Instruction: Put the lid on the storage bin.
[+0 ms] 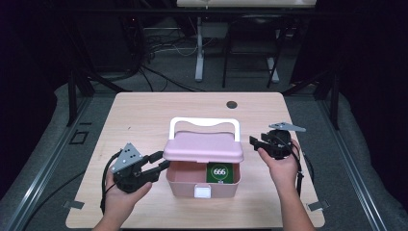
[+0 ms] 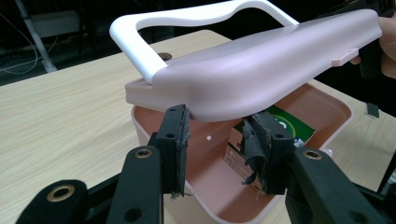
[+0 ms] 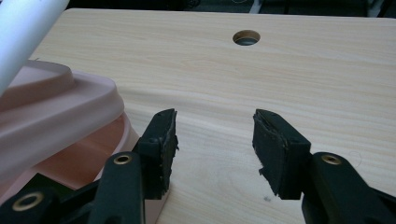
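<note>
Fingers of the left gripper (image 2: 217,144) are spread apart at the left edge of the pink box (image 1: 202,180), tips just under the raised lid (image 1: 204,147); whether they touch the lid cannot be told. Fingers of the right gripper (image 3: 215,144) are likewise spread and empty, hovering over bare bench (image 1: 144,115) just right of the box. The box sits near the front middle of the wooden bench, its lid tilted up and partly open, white handle (image 1: 204,122) standing at the back. A white latch (image 1: 202,192) shows on the front wall. Inside lies a green packet (image 1: 220,173) marked "666", toward the right side. A round hole (image 1: 232,104) is in the bench top behind the box.
</note>
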Motion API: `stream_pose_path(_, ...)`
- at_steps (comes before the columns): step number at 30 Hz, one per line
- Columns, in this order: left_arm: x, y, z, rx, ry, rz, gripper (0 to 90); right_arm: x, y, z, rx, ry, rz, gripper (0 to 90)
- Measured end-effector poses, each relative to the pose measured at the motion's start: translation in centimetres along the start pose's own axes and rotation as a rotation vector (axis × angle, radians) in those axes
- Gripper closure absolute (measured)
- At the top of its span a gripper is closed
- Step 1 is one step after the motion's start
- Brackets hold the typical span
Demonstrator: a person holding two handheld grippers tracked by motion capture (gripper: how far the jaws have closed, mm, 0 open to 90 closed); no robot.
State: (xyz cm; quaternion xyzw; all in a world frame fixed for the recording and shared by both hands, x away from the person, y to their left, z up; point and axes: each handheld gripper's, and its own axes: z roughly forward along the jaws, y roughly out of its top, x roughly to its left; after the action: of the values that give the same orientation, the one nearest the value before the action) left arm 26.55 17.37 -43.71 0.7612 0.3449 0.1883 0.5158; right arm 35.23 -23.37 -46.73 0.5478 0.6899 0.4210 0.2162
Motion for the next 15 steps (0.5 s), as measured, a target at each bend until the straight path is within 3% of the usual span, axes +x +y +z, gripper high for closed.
stream_pose_path(11, -0.30, -0.70, -0.54, 0.009, -0.008, 0.014, 62.2, 0.03, 0.06, -0.13, 0.022, 0.004, -0.007, 48.9)
stream_pose_path(13, -0.36, -0.74, -0.67, 0.012, -0.008, 0.018, 62.9, 0.06, -0.02, 0.06, -0.006, 0.002, -0.004, 48.9)
stream_pose_path(15, -0.49, -0.85, -0.84, 0.014, -0.011, 0.019, 63.2, 0.03, 0.05, -0.14, 0.023, 0.003, -0.008, 48.9)
